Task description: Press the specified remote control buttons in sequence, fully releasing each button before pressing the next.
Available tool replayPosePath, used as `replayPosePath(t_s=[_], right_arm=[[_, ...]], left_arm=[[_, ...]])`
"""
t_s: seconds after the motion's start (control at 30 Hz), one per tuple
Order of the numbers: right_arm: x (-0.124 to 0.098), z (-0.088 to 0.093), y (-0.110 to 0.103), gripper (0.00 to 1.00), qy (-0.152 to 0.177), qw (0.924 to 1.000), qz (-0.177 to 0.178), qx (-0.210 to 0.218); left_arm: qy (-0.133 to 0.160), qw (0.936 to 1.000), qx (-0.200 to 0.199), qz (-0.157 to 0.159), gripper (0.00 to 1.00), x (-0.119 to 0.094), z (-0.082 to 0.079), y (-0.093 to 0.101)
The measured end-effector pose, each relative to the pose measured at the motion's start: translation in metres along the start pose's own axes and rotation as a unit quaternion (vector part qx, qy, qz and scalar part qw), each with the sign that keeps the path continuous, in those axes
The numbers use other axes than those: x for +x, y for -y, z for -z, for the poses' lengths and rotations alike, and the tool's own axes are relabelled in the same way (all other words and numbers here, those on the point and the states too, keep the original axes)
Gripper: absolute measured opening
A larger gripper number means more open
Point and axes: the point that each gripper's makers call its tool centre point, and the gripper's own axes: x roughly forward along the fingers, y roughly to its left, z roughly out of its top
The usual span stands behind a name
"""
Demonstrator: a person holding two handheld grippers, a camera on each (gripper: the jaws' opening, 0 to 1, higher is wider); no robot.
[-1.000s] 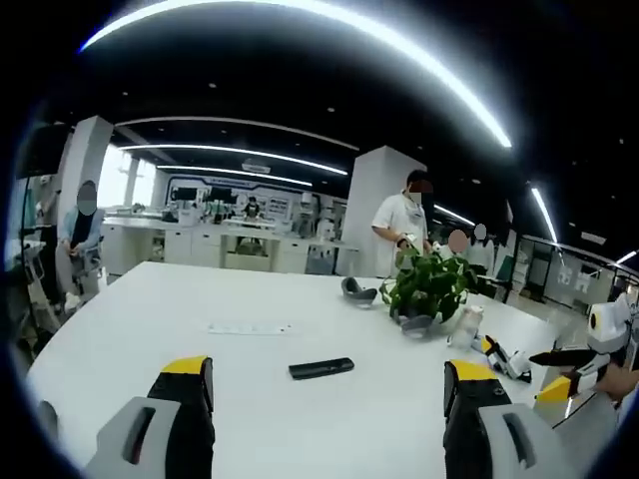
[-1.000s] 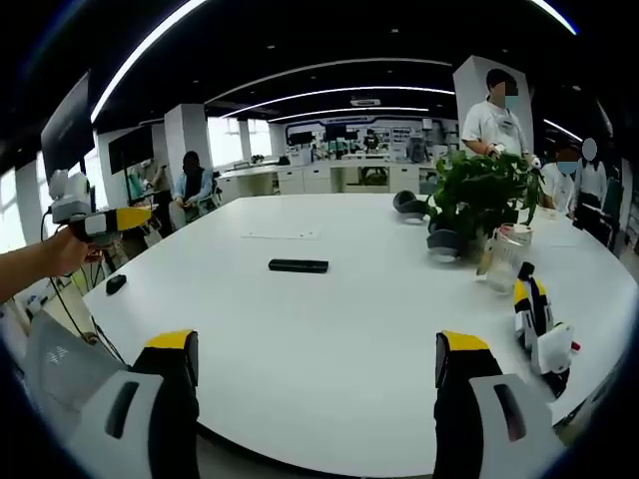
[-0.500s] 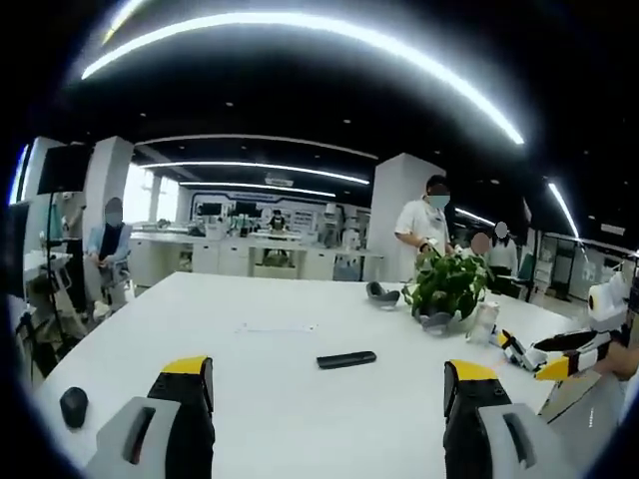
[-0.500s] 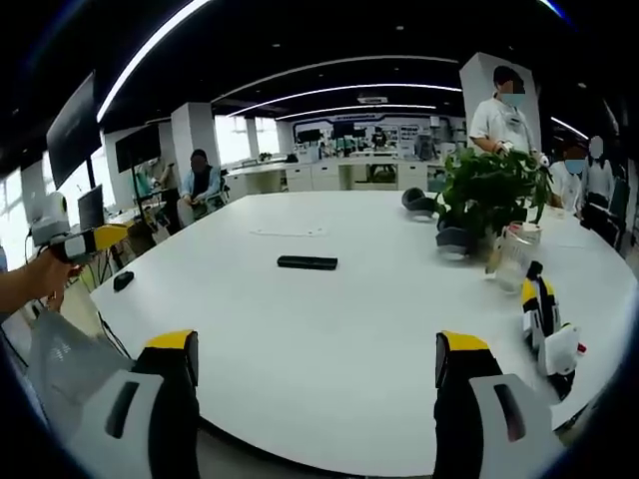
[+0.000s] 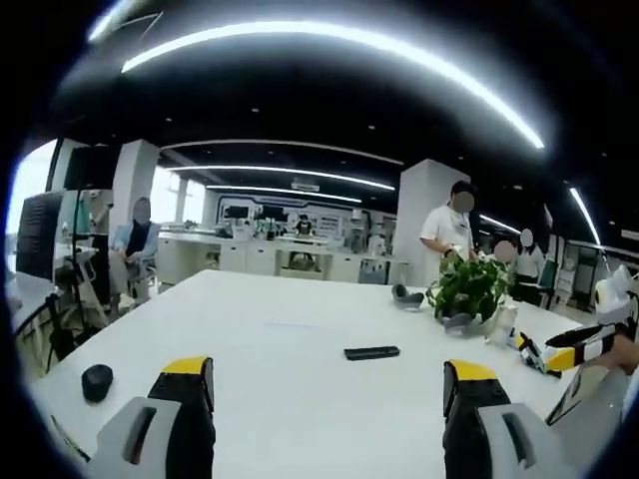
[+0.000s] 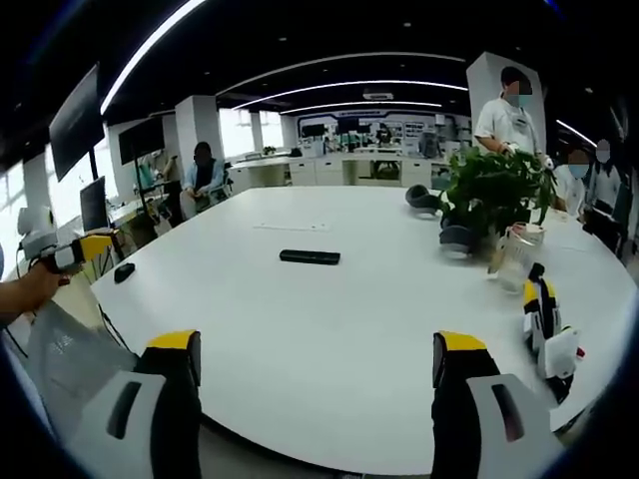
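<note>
In the left gripper view, the left tongs (image 5: 329,404) are seen spread wide, with nothing held between the yellow-tipped jaws and nothing touched by them. A small dark mouse-like object (image 5: 97,381) is seen at the left edge of the white counter (image 5: 250,339). The black remote control (image 5: 371,352) lies flat on the counter, well ahead of the left tongs and a little toward the right jaw. A potted plant (image 5: 469,289) stands farther right, and beyond it the right tongs (image 5: 577,344) are seen at the far right, held in a hand. In the right gripper view, the left tongs (image 6: 70,254) are seen at the far left, held in a hand (image 6: 25,289) beside the counter (image 6: 329,329). The right tongs (image 6: 315,399) are likewise held wide apart and empty, clear of the counter surface. The remote control (image 6: 310,256) lies flat, well ahead of them, roughly midway between the jaws. The potted plant (image 6: 489,190) and a clear jar (image 6: 511,257) stand to the right, and a spare gripper (image 6: 544,324) lies near the right edge.
</note>
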Motion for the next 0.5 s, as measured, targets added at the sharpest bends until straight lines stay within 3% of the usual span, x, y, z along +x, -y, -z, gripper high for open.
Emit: replayPosePath(t_s=[0.13,0.27,0.5], right_arm=[[0.0,0.0,-0.002,1.0,0.002,1.0,-0.005,-0.001],[0.001,0.003,-0.008,1.0,-0.008,0.9997,-0.013,-0.017],[-0.002,0.0,-0.006,1.0,-0.001,0.9998,-0.01,-0.016]], left_arm=[[0.004,0.9993,0.035,-0.009,0.93,0.001,-0.002,0.002],[-0.014,0.998,0.061,-0.008,0.97,0.004,0.006,0.006],[-0.029,0.9983,0.051,-0.002,1.0,0.003,0.012,0.006]])
